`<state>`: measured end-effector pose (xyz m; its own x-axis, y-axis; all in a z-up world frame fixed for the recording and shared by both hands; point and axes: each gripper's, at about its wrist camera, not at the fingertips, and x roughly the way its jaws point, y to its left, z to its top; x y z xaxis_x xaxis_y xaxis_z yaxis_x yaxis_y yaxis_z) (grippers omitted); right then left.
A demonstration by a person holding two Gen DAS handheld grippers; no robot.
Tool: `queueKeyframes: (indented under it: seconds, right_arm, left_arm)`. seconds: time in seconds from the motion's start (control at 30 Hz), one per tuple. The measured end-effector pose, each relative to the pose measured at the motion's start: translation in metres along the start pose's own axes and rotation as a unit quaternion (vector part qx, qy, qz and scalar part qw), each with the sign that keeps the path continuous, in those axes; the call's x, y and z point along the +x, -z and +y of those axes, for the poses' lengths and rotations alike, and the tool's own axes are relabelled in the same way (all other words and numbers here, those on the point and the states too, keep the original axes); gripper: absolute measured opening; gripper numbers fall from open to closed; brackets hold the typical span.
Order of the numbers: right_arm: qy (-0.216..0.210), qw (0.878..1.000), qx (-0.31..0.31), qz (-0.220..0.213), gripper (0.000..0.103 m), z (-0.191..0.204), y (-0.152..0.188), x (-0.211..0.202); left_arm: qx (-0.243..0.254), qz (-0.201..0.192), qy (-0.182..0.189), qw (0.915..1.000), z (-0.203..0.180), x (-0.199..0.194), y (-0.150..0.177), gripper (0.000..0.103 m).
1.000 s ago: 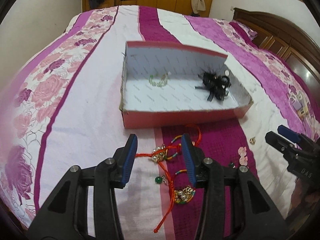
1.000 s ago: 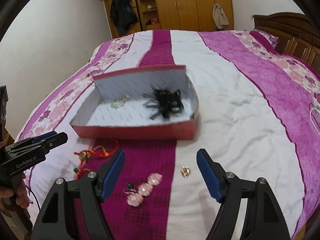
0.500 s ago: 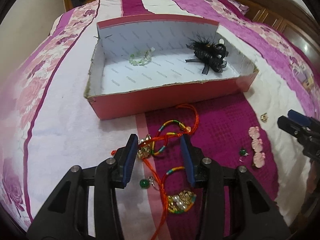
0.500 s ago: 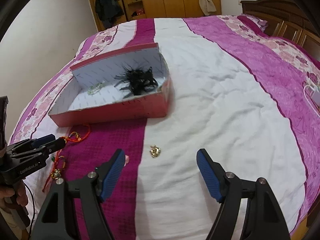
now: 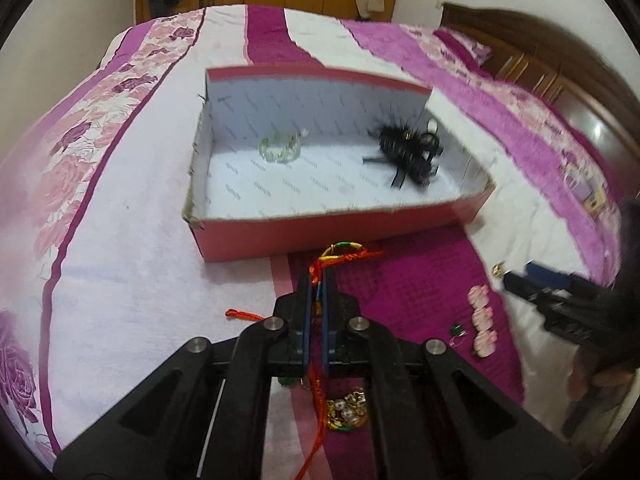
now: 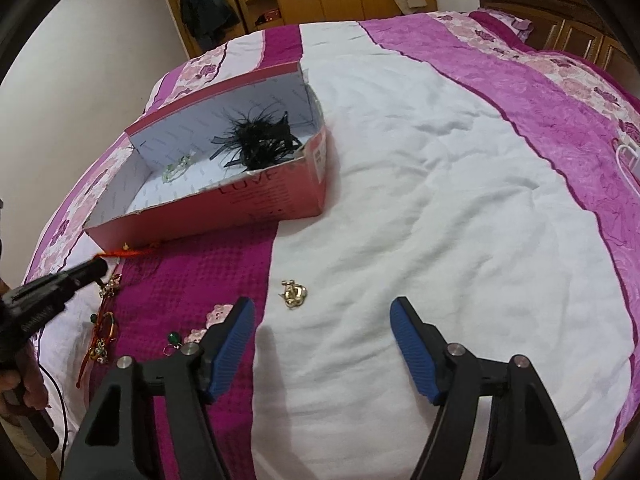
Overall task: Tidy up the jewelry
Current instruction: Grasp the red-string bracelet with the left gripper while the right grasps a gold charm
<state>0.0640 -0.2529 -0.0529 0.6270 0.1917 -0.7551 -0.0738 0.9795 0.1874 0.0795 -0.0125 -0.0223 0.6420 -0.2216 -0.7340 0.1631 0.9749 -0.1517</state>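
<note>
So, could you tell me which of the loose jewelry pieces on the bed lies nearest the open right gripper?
The small gold piece on the white stripe, just ahead of the right gripper; the pink flower pieces and green bead lie leftward.

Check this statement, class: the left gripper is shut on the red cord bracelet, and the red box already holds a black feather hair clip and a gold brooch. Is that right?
One detail is wrong. Beside the black feather hair clip, the red box holds a pale green bead bracelet, not a gold brooch. The left wrist view shows it. The left gripper is indeed shut on the red cord bracelet.
</note>
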Motion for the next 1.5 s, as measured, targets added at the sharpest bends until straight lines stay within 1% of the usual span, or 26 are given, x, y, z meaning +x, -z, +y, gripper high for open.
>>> queueKeyframes:
  seconds: [0.17,0.23,0.27,0.37,0.47,0.5,0.53,0.57,0.63,0.8,0.97,1.3,1.5]
  right_arm:
    - [-0.010,1.000,-0.010,0.001,0.061,0.006,-0.002,0.006]
    - [-0.011,1.000,-0.014,0.000,0.059,0.009,-0.003,0.009]
    - [-0.010,1.000,-0.016,0.000,0.056,0.010,-0.003,0.011]
    - [-0.004,1.000,-0.021,0.003,0.044,0.011,-0.003,0.017]
    - [0.004,1.000,-0.023,0.007,0.036,0.011,-0.002,0.023]
    - [0.008,1.000,-0.023,0.006,0.029,0.011,-0.002,0.023]
    - [0.011,1.000,-0.024,0.006,0.026,0.011,-0.002,0.024]
    - [0.012,1.000,-0.025,0.006,0.017,0.011,-0.002,0.024]
    - [0.009,1.000,-0.022,0.004,0.017,0.010,-0.003,0.021]
    - [-0.016,1.000,0.003,-0.013,0.016,0.003,-0.004,0.007]
    - [-0.028,0.999,0.000,-0.039,0.016,0.004,-0.008,-0.013]
    - [-0.047,0.993,-0.033,-0.103,0.016,0.033,-0.024,-0.051]
    - [-0.055,0.989,-0.042,-0.132,0.016,0.050,-0.036,-0.056]
  left_arm:
    - [-0.016,-0.019,0.003,0.9997,0.007,-0.014,-0.005,0.000]
    - [-0.019,-0.021,0.002,0.9996,0.009,-0.017,-0.006,0.000]
    - [-0.020,-0.021,0.001,0.9996,0.010,-0.017,-0.006,0.000]
    - [-0.024,-0.021,0.000,0.9995,0.011,-0.017,-0.006,0.000]
    - [-0.025,-0.021,0.002,0.9995,0.012,-0.018,-0.005,0.000]
    - [-0.025,-0.021,0.003,0.9994,0.012,-0.018,-0.004,0.000]
    - [-0.026,-0.022,0.004,0.9994,0.012,-0.019,-0.004,0.000]
    - [-0.027,-0.023,0.005,0.9994,0.012,-0.020,-0.004,0.000]
    - [-0.027,-0.027,0.006,0.9992,0.012,-0.023,-0.005,0.000]
    - [-0.030,-0.039,0.007,0.9988,0.014,-0.033,-0.006,0.000]
    - [-0.033,-0.054,0.005,0.9980,0.014,-0.040,-0.009,0.000]
    - [-0.038,-0.091,-0.002,0.9952,0.013,-0.054,-0.016,0.000]
    - [-0.038,-0.118,-0.004,0.9923,0.012,-0.054,-0.024,0.000]
